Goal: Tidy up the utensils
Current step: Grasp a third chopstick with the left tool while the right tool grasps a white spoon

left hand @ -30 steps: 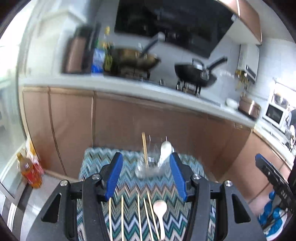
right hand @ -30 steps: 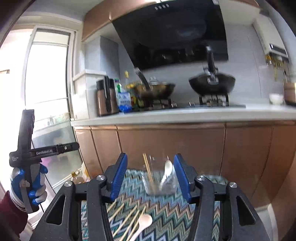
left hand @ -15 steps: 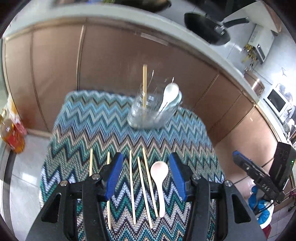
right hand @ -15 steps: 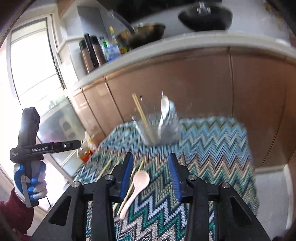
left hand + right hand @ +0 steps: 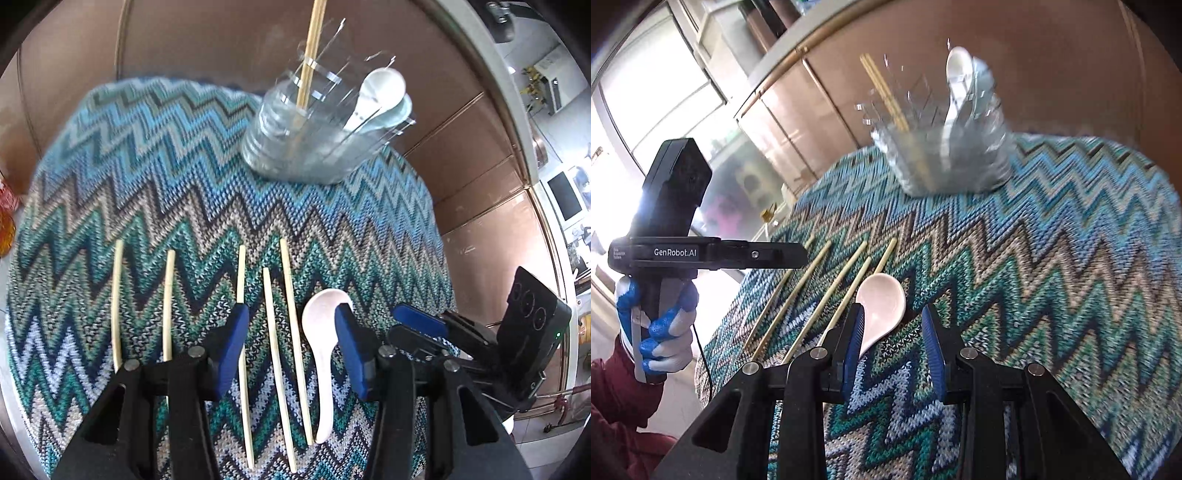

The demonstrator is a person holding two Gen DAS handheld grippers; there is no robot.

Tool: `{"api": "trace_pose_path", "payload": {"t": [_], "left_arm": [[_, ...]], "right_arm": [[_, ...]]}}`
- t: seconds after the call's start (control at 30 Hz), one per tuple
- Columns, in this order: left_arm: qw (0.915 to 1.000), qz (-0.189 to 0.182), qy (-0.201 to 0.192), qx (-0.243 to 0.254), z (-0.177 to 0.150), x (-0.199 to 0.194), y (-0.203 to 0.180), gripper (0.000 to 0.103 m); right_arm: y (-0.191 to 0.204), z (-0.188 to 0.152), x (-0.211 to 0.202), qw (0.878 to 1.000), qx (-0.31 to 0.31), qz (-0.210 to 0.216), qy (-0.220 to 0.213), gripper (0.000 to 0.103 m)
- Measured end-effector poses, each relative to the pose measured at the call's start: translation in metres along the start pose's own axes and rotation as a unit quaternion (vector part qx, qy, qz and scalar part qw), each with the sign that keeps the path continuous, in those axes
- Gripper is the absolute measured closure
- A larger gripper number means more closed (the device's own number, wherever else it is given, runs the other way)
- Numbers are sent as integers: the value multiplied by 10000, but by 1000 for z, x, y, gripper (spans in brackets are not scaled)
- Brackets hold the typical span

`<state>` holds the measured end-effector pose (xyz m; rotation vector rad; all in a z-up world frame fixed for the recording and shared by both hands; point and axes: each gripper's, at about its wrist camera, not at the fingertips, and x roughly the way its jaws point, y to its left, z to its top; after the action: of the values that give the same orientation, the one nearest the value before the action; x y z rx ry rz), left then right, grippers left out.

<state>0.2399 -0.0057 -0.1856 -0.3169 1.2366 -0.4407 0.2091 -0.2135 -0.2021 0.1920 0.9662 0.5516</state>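
Several loose wooden chopsticks (image 5: 273,332) and a white ceramic spoon (image 5: 321,350) lie on the zigzag cloth (image 5: 184,177). A clear holder (image 5: 314,136) at the far side holds chopsticks and spoons. My left gripper (image 5: 291,325) is open, low over the middle chopsticks and the spoon. My right gripper (image 5: 894,321) is open just over the spoon (image 5: 881,301); its left finger is beside the bowl. The loose chopsticks (image 5: 816,291) and the holder (image 5: 945,155) also show in the right wrist view, as does the left gripper (image 5: 783,254).
Brown kitchen cabinets (image 5: 221,37) stand behind the small cloth-covered table. An orange bottle (image 5: 5,221) stands on the floor at the left. The right gripper (image 5: 461,332) shows at the table's right edge in the left wrist view.
Both grippers have tilted down and come closer to the table. The right gripper has narrowed and now sits by the spoon. The utensils have not moved.
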Motion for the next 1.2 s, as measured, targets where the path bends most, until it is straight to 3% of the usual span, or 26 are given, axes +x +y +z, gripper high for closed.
{"api": "trace_pose_path", "payload": {"t": [0.3,0.77,1.2], "left_arm": [[9990,260,349,-27,14,29,-1,75],[9959,583,689,-46,19,69,-6,85],[9926,846,871,81,24,97,-15,94]], "right_arm": [[-12,14,37,9987,-67,277,417,78],[-13,28,80,9954,-267,447,803,92],[-7,34,101,9924,-523,542,978,95]]}}
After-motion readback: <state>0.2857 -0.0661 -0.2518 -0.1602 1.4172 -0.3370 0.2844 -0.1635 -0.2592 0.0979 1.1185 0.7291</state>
